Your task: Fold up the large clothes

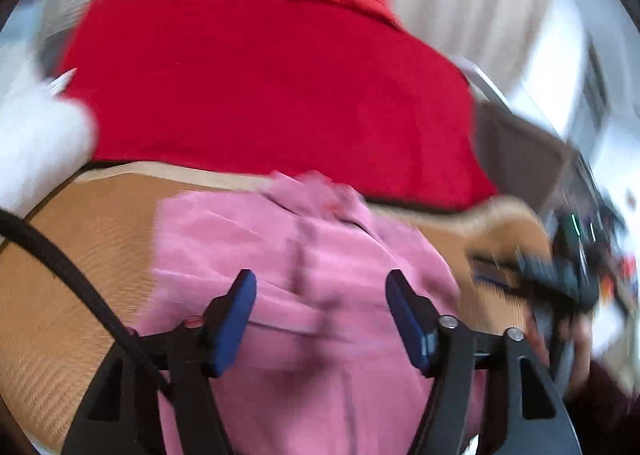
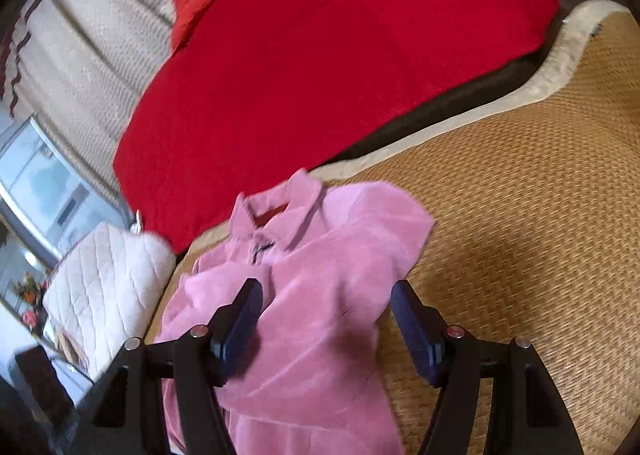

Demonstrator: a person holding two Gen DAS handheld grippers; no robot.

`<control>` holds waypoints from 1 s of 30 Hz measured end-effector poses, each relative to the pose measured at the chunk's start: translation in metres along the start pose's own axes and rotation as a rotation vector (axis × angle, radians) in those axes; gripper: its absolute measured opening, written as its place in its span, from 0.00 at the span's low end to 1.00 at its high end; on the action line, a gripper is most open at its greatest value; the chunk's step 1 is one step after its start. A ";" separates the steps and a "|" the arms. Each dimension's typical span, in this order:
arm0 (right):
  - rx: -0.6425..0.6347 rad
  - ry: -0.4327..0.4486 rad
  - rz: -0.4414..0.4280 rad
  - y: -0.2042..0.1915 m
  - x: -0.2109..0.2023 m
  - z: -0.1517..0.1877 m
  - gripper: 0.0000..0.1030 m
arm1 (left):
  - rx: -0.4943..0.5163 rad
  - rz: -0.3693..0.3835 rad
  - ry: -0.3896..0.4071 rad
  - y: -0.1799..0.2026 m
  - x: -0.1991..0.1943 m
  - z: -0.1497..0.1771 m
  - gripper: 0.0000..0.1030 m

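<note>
Pink collared garment [image 2: 304, 295] lay on the woven mat [image 2: 520, 215], collar toward the mat's pale edge by the red blanket [image 2: 320, 55] | left gripper [image 1: 320, 319] fingers stood apart above it, gripping nothing | right gripper [image 2: 326, 329] fingers likewise apart, empty | white quilted cushion [image 2: 104, 287] sat just beside the garment.

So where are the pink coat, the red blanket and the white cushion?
pink coat [image 2: 320, 275]: right wrist view, chest panel.
red blanket [image 2: 320, 55]: right wrist view, its middle.
white cushion [image 2: 108, 275]: right wrist view, quilted top.
</note>
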State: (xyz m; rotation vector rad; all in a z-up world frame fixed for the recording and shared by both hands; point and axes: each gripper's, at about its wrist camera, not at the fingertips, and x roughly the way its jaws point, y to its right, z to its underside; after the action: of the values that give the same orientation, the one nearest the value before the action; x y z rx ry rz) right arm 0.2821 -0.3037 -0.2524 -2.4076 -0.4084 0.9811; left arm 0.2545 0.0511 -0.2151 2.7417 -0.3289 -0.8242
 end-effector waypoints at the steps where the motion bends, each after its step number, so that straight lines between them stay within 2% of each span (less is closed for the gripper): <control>1: -0.025 -0.013 -0.003 -0.007 0.003 0.004 0.69 | -0.042 -0.036 0.009 -0.017 -0.001 -0.004 0.69; 3: -0.089 -0.033 0.002 -0.024 0.009 0.013 0.69 | -0.127 -0.107 -0.024 -0.047 0.016 -0.004 0.69; 5: -0.158 -0.065 -0.009 -0.043 0.016 0.023 0.69 | -0.177 -0.184 -0.100 -0.069 0.030 -0.001 0.69; 8: -0.314 -0.061 -0.021 -0.081 0.016 0.037 0.69 | -0.194 -0.252 -0.139 -0.083 0.047 0.002 0.69; 10: -0.396 -0.059 -0.036 -0.102 0.017 0.042 0.70 | -0.208 -0.260 -0.120 -0.086 0.046 0.002 0.69; 13: -0.482 -0.074 -0.051 -0.128 0.023 0.052 0.73 | -0.165 -0.311 -0.126 -0.086 0.050 0.004 0.69; 15: -0.532 -0.086 -0.011 -0.139 0.034 0.059 0.73 | -0.164 -0.311 -0.138 -0.095 0.057 0.008 0.69; 17: -0.557 -0.105 0.068 -0.141 0.047 0.067 0.73 | -0.158 -0.328 -0.160 -0.100 0.055 0.012 0.69; 20: -0.521 -0.112 0.171 -0.128 0.059 0.070 0.72 | -0.153 -0.332 -0.196 -0.103 0.064 0.018 0.69; 25: -0.268 -0.023 0.258 -0.084 0.039 0.052 0.72 | -0.126 -0.326 -0.218 -0.102 0.068 0.022 0.70; 28: -0.113 -0.041 0.222 -0.056 0.028 0.047 0.72 | -0.111 -0.325 -0.218 -0.100 0.070 0.022 0.70; 30: -0.063 -0.019 0.197 -0.048 0.015 0.048 0.73 | -0.106 -0.330 -0.220 -0.100 0.071 0.022 0.70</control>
State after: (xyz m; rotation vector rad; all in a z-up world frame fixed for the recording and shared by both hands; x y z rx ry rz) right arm 0.2547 -0.2413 -0.2638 -2.5338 -0.2141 1.0910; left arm 0.3141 0.1209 -0.2996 2.6461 0.1301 -1.1936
